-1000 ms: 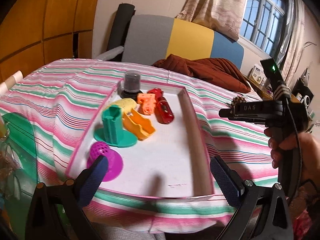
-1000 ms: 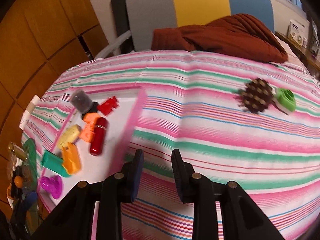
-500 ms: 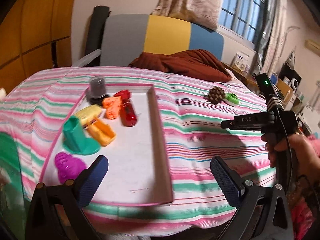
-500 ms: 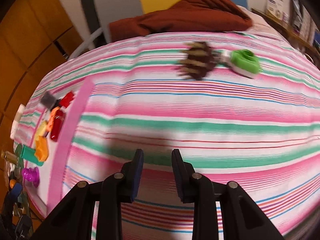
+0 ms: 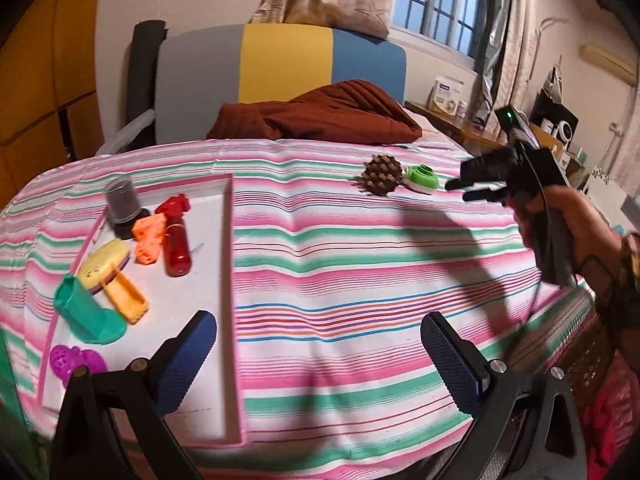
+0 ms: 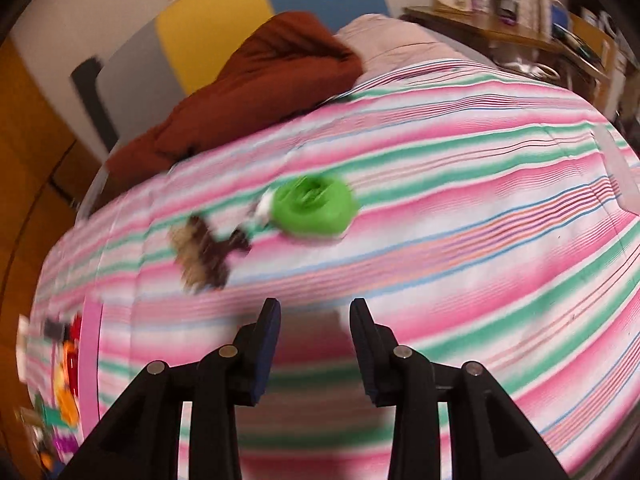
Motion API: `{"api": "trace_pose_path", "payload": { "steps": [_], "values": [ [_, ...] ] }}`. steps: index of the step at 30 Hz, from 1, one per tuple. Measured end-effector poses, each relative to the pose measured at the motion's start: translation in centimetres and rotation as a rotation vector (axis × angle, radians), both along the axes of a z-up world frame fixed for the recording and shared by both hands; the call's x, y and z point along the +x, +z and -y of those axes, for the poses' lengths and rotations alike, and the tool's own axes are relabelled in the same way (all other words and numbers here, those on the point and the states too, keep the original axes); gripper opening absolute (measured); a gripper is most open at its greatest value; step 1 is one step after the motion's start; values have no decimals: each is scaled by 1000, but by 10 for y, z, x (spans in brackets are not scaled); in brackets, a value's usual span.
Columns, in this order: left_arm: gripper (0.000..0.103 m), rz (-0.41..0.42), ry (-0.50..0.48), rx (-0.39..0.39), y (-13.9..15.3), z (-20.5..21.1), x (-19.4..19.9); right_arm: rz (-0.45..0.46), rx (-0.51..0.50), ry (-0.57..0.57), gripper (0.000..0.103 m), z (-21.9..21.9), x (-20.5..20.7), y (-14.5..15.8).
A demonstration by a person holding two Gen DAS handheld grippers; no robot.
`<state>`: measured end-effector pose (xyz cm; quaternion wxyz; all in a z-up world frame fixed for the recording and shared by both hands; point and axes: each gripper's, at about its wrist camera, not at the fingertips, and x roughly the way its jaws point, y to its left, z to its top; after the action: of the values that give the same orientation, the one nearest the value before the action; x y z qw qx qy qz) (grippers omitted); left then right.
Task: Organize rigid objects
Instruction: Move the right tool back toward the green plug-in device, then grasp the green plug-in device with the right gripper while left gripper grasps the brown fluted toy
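Note:
A brown spiky ball (image 5: 382, 174) and a green round piece (image 5: 421, 178) lie side by side on the striped cloth. A pink-rimmed white tray (image 5: 230, 240) at the left holds several toys: red capsule (image 5: 177, 249), orange block (image 5: 149, 237), teal piece (image 5: 86, 314). My left gripper (image 5: 320, 354) is open and empty over the cloth beside the tray. My right gripper (image 6: 314, 326) is open and empty, a short way before the green piece (image 6: 312, 210); it also shows in the left wrist view (image 5: 460, 192). The right wrist view is blurred.
A dark red blanket (image 5: 320, 114) lies at the far edge of the striped bed cover (image 5: 360, 272), before a grey, yellow and blue headboard. A cluttered wooden shelf (image 5: 460, 128) stands at the far right.
Both grippers have swung right, away from the tray. The right gripper has come closer to the green piece and spiky ball and has opened wider.

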<state>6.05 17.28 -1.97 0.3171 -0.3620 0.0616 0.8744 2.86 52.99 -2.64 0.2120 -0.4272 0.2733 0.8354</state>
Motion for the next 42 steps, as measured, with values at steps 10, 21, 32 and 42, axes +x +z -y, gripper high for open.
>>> {"api": "trace_pose_path", "payload": {
  "steps": [10, 21, 32, 42],
  "values": [
    [103, 22, 2, -37, -8, -26, -12, -90, 102, 133, 36, 10, -63, 13],
    [103, 69, 46, -38, -18, -24, -23, -159, 83, 454, 39, 63, -97, 12],
    [103, 51, -2, -62, -18, -47, -21, -350, 14, 369, 40, 40, -68, 49],
    [103, -169, -72, -147, 19, -149, -79, -213, -184, -125, 46, -70, -31, 10]
  ]
}}
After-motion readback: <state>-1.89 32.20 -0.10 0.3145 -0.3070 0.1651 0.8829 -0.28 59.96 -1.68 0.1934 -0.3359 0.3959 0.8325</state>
